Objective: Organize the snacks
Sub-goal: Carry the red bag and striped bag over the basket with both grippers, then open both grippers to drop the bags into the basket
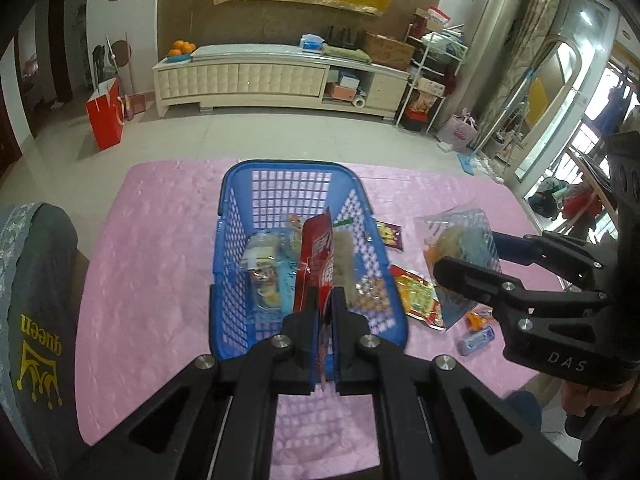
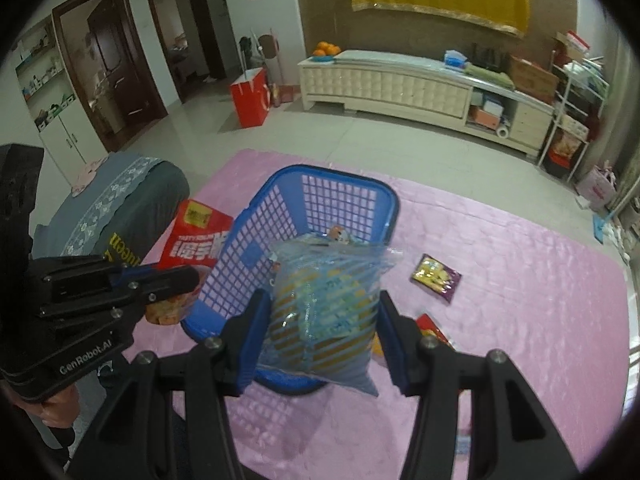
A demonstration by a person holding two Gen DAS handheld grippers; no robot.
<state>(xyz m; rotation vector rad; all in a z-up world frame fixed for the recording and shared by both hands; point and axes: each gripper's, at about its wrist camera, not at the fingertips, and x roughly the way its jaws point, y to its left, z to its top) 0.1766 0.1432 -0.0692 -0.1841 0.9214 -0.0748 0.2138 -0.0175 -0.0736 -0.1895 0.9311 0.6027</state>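
Both claws are loaded and sitting at the near end of the blue basket (image 1: 240,264), so the whole thing comes down to who is lined up over the opening. The left claw (image 1: 325,300) is pressed together on the edge of a red packet (image 1: 318,256), which stands upright with its long axis running up from the jaws. In the left view it looks lined up with the basket's inside, but the right view shows the packet (image 2: 198,236) just outside the basket's left wall, so it's hard to call.

The right claw (image 2: 320,320) is pinching a clear bag (image 2: 324,308) across its width, jaws about half spread. The bag has blue stripes, yellowish snacks inside, and looks puffy. It hangs over the basket's near rim (image 2: 280,384), long axis pointing into the basket, so it seems the closer one to drop.

A few snacks are already in the basket. Right of it on the pink cloth (image 2: 520,280) lie a purple packet (image 2: 436,278) and some others.
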